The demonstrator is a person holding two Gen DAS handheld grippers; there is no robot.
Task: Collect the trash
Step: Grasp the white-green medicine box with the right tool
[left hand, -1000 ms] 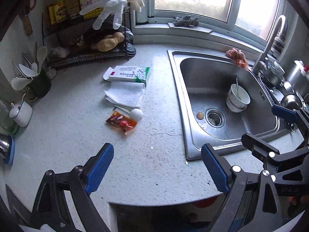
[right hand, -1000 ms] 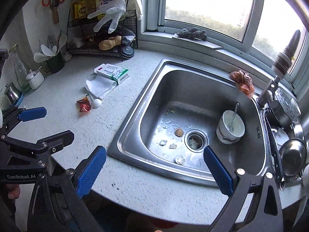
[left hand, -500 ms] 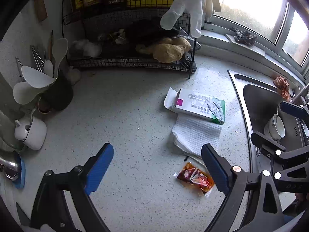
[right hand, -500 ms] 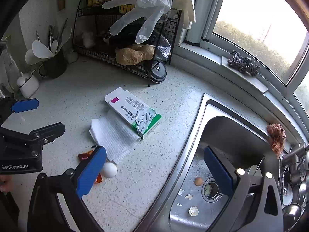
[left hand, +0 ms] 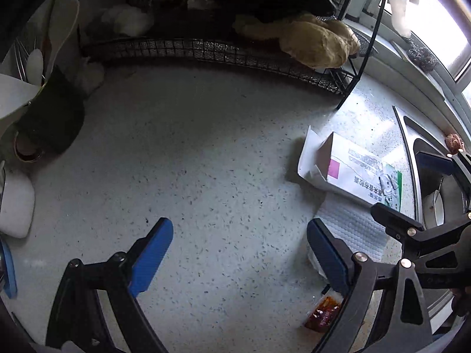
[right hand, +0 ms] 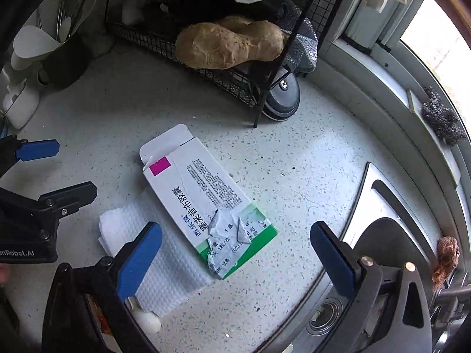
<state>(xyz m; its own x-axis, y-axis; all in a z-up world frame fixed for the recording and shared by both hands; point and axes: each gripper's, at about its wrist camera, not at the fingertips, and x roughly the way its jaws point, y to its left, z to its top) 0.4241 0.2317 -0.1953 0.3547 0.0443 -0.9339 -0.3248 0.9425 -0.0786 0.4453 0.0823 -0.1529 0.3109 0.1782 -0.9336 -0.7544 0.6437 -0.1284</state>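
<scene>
two grippers hover jaws apart over a speckled counter (right hand: 294, 158): the right gripper (right hand: 235, 253) above one torn medicine box (right hand: 206, 200) at centre. one paper towel (right hand: 164, 264) lies under the box at 7 o'clock, one white egg (right hand: 148, 322) beside it; the left gripper (left hand: 240, 250) shows one red sauce packet (left hand: 322, 313) at 5 o'clock.

Both grippers have moved forward and lower over the tabletop (right hand: 309, 170), away from the sink (right hand: 382, 229), which has slid to the right edge of both views. The right gripper (right hand: 235, 253) now hangs wide open over the torn box (right hand: 203, 197) and paper towel (right hand: 164, 267), which were farther off. The left gripper (left hand: 240, 253) has come in beside them, leaving the red wrapper (left hand: 322, 313) near its right finger.
</scene>
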